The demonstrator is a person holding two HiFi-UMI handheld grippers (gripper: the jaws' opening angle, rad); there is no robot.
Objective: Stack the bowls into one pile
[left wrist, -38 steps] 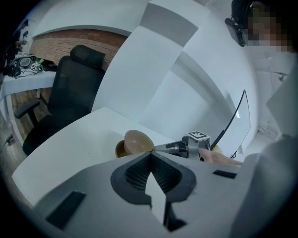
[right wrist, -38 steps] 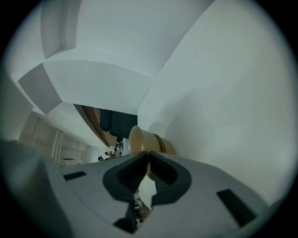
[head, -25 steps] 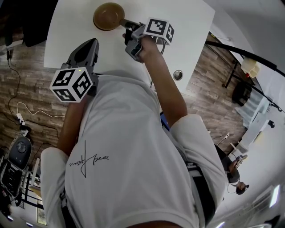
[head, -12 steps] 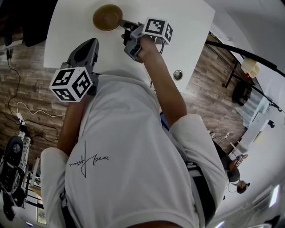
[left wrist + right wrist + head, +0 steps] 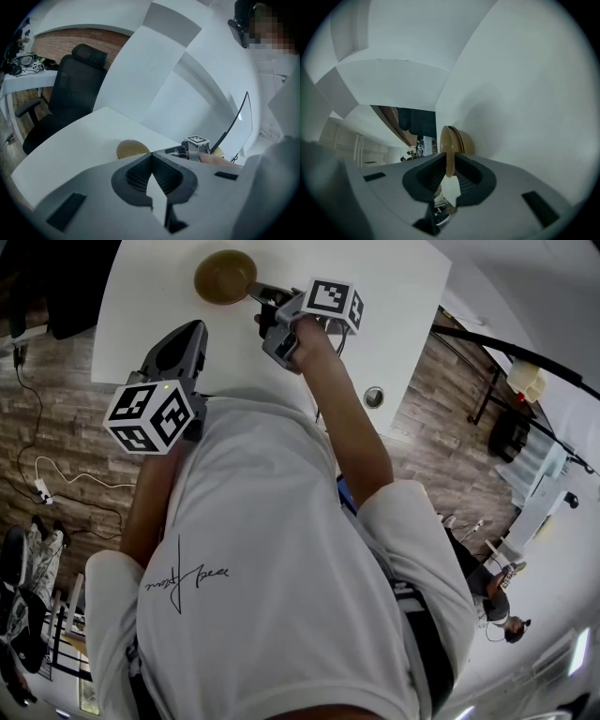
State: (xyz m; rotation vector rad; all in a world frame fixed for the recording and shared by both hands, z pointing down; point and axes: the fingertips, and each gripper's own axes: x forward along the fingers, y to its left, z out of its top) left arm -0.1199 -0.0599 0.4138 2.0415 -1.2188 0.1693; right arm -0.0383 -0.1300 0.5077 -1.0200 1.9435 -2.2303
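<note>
With the right gripper [image 5: 450,169] clamped only on the thin rim of the bowl [image 5: 458,140] near the table's [image 5: 394,296] far edge, and the left gripper [image 5: 152,159] closed empty, an uneven release would probably tip or skid the bowl.

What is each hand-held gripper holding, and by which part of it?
The right hand-held gripper holds the brown bowl by its rim, pinched between the jaws. The left hand-held gripper holds nothing; its jaws are together.
</note>
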